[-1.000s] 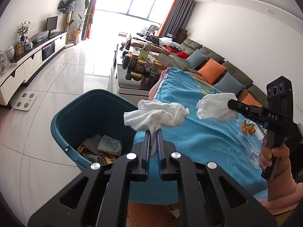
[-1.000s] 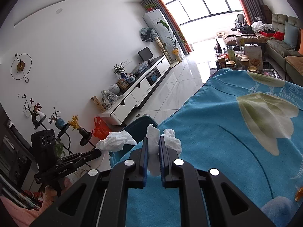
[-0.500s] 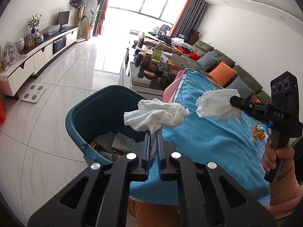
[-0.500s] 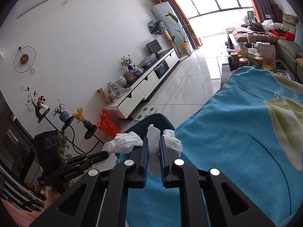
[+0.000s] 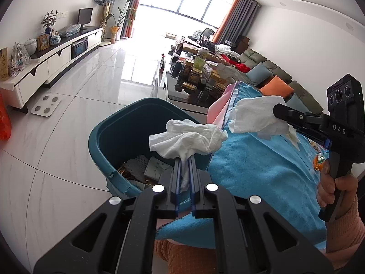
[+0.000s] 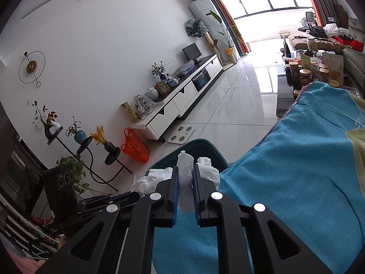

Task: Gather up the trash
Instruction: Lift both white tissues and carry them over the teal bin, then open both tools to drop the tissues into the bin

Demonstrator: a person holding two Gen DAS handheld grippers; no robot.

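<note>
My left gripper [image 5: 185, 159] is shut on a crumpled white tissue [image 5: 187, 140] that hangs over the near rim of the teal bin [image 5: 107, 143]. Paper scraps lie in the bin's bottom. To the right, my right gripper [image 5: 277, 109] holds a second white tissue [image 5: 257, 116] above the edge of the blue cloth [image 5: 262, 166]. In the right wrist view my right gripper [image 6: 185, 171] is shut on that tissue [image 6: 186, 171], with the bin's rim [image 6: 200, 142] just ahead and the left gripper's tissue [image 6: 152, 179] to the left.
The blue cloth [image 6: 296, 178] covers a table beside the bin. A low table with several jars [image 5: 196, 77] stands beyond it, and a sofa with cushions [image 5: 276, 89] lines the right wall. White floor tiles [image 5: 79, 105], a scale [image 5: 46, 107] and a TV cabinet [image 5: 45, 61] lie to the left.
Both grippers, each holding its tissue, have shifted toward the bin. The bin now sits more central and closer in both views.
</note>
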